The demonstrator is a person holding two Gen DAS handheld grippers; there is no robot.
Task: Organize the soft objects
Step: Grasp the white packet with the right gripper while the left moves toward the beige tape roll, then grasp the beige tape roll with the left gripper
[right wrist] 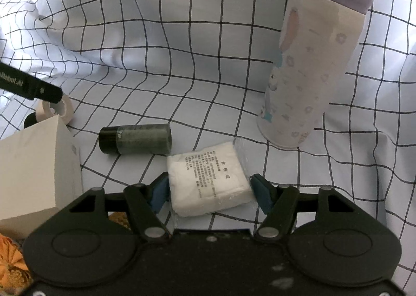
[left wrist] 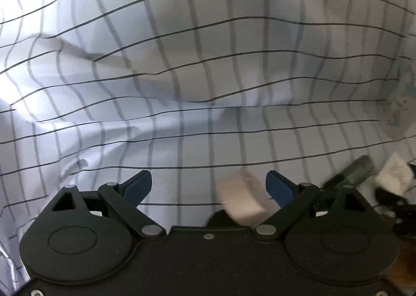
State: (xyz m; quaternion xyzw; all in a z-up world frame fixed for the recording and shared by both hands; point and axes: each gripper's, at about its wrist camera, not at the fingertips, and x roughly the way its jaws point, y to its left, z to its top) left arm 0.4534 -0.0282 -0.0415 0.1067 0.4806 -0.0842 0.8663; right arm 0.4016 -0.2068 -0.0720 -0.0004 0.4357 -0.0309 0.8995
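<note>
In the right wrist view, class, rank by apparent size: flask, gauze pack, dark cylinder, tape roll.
1. Flask
2. Gauze pack, though it's nearest the camera
3. Dark cylinder
4. Tape roll, partly hidden

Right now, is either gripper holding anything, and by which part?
The right gripper grips the white packet of gauze, fingers on its two opposite side edges. The left gripper holds nothing; its fingers are spread above the checked cloth.

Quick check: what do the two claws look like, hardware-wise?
Both match. The left claw and right claw each have a matte black body with two round housings, black linkage arms on silver pivot pins, and blue pads on the fingers. No cables, hands or sleeves show. The right claw's body carries whitish smudges.
</note>
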